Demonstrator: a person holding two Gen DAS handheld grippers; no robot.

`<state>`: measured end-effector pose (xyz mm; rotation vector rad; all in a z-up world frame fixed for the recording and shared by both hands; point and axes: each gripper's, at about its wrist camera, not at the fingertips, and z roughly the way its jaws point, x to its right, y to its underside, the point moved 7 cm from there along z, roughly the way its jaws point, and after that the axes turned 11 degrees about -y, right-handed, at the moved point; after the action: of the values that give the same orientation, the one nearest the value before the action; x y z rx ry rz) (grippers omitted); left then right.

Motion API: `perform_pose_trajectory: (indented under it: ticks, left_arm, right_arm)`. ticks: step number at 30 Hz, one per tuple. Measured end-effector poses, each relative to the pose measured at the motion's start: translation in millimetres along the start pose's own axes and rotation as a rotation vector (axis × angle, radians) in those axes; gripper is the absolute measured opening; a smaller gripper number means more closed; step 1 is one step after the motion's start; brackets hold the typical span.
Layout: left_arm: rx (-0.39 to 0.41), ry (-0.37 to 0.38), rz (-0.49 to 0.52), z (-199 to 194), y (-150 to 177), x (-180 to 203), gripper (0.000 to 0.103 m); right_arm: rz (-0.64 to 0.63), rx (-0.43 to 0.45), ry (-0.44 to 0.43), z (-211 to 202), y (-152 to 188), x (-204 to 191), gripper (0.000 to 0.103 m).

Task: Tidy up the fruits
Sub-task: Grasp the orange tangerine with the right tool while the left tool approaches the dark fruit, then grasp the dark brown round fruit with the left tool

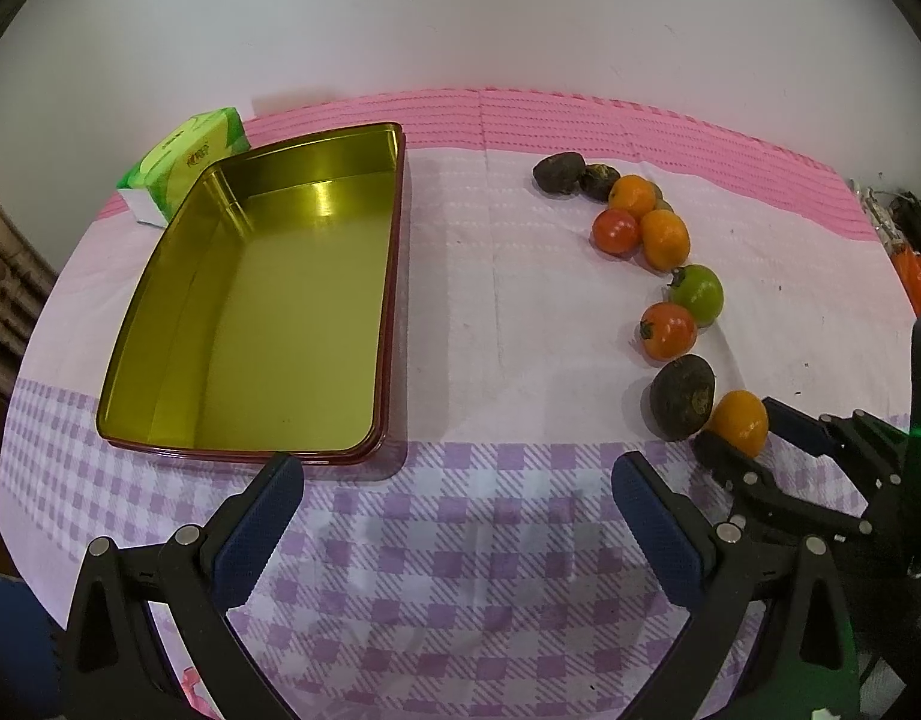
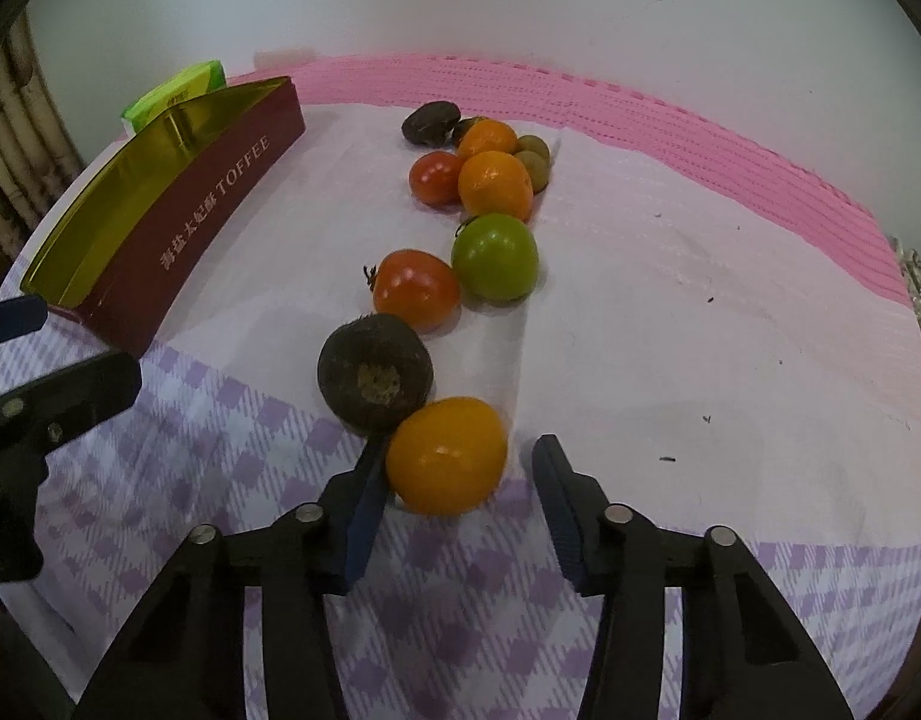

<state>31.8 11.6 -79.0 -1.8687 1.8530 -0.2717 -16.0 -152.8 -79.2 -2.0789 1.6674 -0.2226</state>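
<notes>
Right tongs (image 2: 454,468) are spread wide around the nearest orange fruit (image 2: 447,455) at the near end of the fruit row on the tabletop (image 2: 670,312); the left pad touches it, the right pad stands clear, so nothing is gripped. A dark fruit (image 2: 373,372) is pressed against the orange one's far side. Left tongs (image 1: 457,480) are held wide open and empty, just before the gold-lined tin (image 1: 268,306).

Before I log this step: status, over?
Right gripper open around nearest orange fruit, not clamped. Left gripper open, empty. Tin empty. Dark fruit touching the orange.
</notes>
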Motion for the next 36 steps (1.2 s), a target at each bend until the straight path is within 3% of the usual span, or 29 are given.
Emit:
perform_pose_trajectory:
  ticks: [4, 13, 27, 36]
  left_arm:
    - [-0.003, 0.002, 0.010, 1, 0, 4, 0.102]
    - [-0.004, 0.011, 0.041, 2, 2, 15, 0.102]
    - [0.019, 0.103, 0.092, 2, -6, 47, 0.101]
    - [0.003, 0.188, 0.133, 10, -12, 82, 0.088]
  right_arm:
    - [0.018, 0.011, -0.018, -3, 1, 5, 0.038]
    - [0.070, 0.057, -0.048, -12, 1, 25, 0.036]
    - [0.128, 0.152, 0.106, -6, -35, 123, 0.036]
    - [0.122, 0.200, 0.125, 4, -51, 151, 0.036]
